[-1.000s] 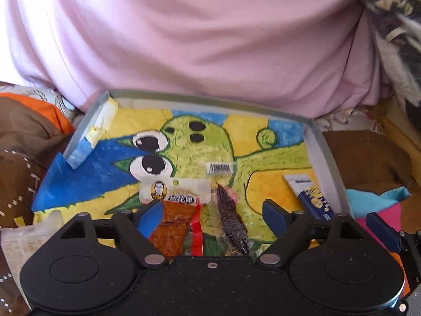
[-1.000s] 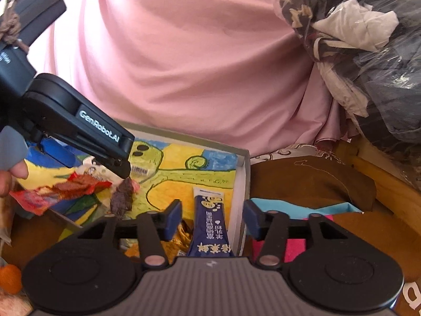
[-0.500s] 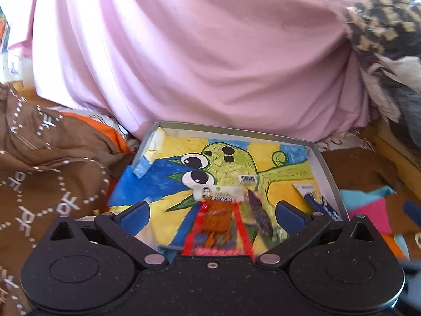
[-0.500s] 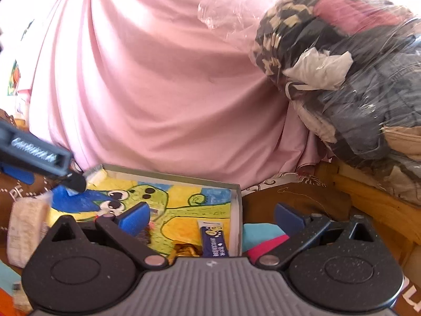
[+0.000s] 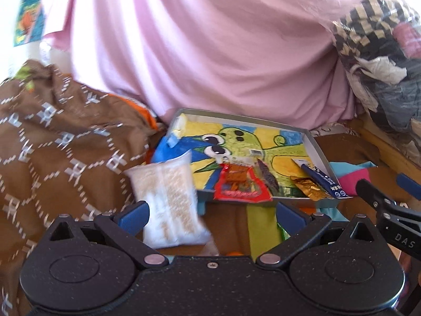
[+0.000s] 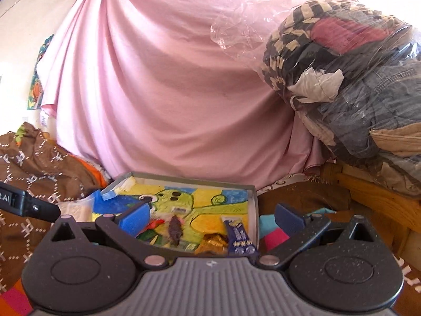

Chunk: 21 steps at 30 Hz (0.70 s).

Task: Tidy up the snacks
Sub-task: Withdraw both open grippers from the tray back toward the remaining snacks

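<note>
A shallow grey box [image 5: 317,147] [image 6: 254,210] lined with a green cartoon drawing holds a red snack pack [image 5: 238,184], a dark dried-fish packet [image 5: 267,176] [image 6: 175,230], a gold wrapper [image 5: 309,191] [image 6: 213,242] and a navy stick pack [image 5: 322,177] [image 6: 238,237]. A white rice-cracker bag [image 5: 169,200] lies just outside the box's left corner, close in front of my left gripper [image 5: 211,213], which is open and holds nothing. My right gripper [image 6: 211,217] is open too, hovering before the box's near right side.
A pink sheet [image 6: 171,92] hangs behind the box. Brown patterned fabric [image 5: 52,158] is heaped on the left, a clear bag of clothes [image 6: 342,79] on the right. Teal and pink cloth [image 5: 352,173] lies right of the box. The right gripper's arm [image 5: 389,210] shows at the left view's edge.
Both grippers have pulled back and up from the box. The red pack and dried-fish packet now lie in the box, away from my left gripper. The white bag has come into view.
</note>
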### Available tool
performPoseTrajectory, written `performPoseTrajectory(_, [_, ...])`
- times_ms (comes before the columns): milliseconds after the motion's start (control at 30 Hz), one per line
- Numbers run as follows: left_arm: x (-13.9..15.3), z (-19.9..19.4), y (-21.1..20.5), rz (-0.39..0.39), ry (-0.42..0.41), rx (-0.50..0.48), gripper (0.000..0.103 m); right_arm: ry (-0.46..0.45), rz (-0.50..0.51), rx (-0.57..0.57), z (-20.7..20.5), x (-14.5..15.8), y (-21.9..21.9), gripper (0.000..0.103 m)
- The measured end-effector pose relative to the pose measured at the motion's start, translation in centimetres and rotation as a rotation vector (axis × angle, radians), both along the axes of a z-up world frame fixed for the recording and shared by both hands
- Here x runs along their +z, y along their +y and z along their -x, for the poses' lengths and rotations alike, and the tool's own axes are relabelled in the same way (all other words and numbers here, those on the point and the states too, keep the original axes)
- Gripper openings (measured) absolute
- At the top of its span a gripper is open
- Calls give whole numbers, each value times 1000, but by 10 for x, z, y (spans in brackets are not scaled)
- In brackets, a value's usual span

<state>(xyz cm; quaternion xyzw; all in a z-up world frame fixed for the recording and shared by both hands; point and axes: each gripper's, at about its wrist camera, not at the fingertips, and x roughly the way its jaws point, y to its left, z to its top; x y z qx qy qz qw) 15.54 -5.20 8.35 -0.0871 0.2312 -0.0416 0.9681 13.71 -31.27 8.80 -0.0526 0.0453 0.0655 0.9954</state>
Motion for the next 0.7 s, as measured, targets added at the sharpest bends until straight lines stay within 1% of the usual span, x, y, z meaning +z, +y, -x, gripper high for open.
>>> performPoseTrajectory(100, [-10,18,9,21,3,40,102,13,17,9,16,-6,3,103])
performPoseTrajectory(167, [-18,27,15,33,22,63,102,31,27,14,24,-10,6,103])
performPoseTrajectory(400, [-44,50,34,59,106,124,102,149,64,52,49,-28,16,103])
performPoseTrajectory(533, [-58,62,38,58,140,132,102,230,74,69,63,-38,21,103])
performPoseTrajectory(700, [-74,75,34,26,193,104,102,301,102,82,78,-49,28,103])
